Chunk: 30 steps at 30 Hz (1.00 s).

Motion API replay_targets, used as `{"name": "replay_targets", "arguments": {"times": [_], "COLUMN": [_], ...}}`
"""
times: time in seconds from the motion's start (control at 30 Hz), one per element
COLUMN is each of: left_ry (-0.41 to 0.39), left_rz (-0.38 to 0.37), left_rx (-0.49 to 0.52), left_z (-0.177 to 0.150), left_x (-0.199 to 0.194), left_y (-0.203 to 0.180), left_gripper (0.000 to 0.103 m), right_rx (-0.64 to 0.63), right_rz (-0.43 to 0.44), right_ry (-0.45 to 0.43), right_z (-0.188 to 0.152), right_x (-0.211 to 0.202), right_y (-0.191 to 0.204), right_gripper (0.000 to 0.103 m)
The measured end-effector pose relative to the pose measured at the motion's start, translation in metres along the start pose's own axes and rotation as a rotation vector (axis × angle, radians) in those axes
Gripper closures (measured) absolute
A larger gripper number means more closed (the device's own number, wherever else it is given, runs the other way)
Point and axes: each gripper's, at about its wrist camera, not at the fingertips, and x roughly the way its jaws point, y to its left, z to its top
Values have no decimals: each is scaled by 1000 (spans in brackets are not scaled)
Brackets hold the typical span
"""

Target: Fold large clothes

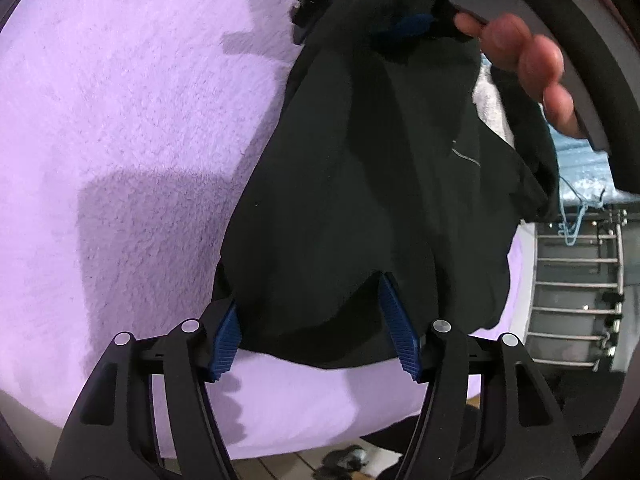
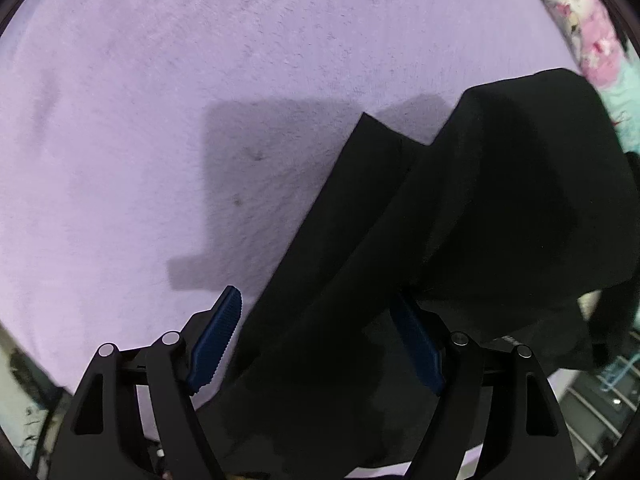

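A large black garment point(image 1: 360, 184) lies crumpled on the purple fleece blanket point(image 1: 120, 120). My left gripper point(image 1: 308, 292) points down at its near edge. The blue pads point(image 1: 226, 336) stand wide apart, with cloth draped over the fingertips and not pinched. In the right wrist view the black garment point(image 2: 480, 208) rises in thick folds to the right. My right gripper point(image 2: 316, 296) is open. A fold of cloth lies loose between the jaws and hides the right pad's tip. A person's fingers point(image 1: 520, 56) hold a grey handle above the garment's far end.
The purple blanket point(image 2: 200, 100) stretches bare to the left in both views. A metal rack point(image 1: 576, 288) stands off the bed's right edge, with a light blue hanger point(image 1: 576, 220) above it. A white towel point(image 1: 488, 104) and a floral fabric point(image 2: 592, 32) lie at the right.
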Motion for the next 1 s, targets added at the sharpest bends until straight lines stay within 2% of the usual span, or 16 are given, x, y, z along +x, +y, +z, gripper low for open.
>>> {"name": "replay_targets", "arguments": {"times": [0.1, 0.17, 0.2, 0.27, 0.33, 0.43, 0.53, 0.63, 0.7, 0.8, 0.83, 0.9, 0.93, 1.0], "left_ry": [3, -4, -7, -22, -31, -58, -79, -88, -115, -260, -313, -409, -442, -462], "left_rz": [-6, -8, 0, 25, 31, 69, 75, 61, 6, -50, -70, -97, -133, -142], "left_rx": [-9, 6, 22, 65, 95, 157, 181, 176, 143, 166, 169, 149, 133, 109], "left_z": [1, 0, 0, -3, -5, -8, -11, -11, -13, -19, -20, -21, -20, -17], "left_x": [4, 2, 0, -5, -7, -11, -18, -28, -44, -87, -102, -124, -134, -138], "left_y": [-4, -10, -14, -25, -36, -54, -64, -67, -64, -68, -67, -63, -58, -53], "left_gripper": [50, 60, 62, 66, 68, 68, 68, 68, 68, 67, 63, 62, 62, 62], "right_rx": [-1, -5, 0, -16, -36, -42, -26, -9, 3, 18, 23, 41, 49, 66], "right_rz": [-37, -55, -59, -82, -94, -76, -26, 40, 83, 136, 160, 207, 233, 261], "right_ry": [14, 17, 19, 34, 40, 35, 12, -21, -58, -101, -113, -131, -144, -165], "right_z": [2, 6, 8, 6, 7, 3, -5, -15, -25, -35, -42, -54, -62, -71], "right_x": [6, 8, 10, 16, 19, 17, 9, -3, -15, -28, -33, -40, -44, -48], "right_y": [1, 5, 5, 9, 10, 6, -8, -24, -36, -51, -60, -76, -86, -102], "right_gripper": [29, 30, 33, 46, 66, 85, 97, 99, 100, 100, 100, 100, 100, 100]}}
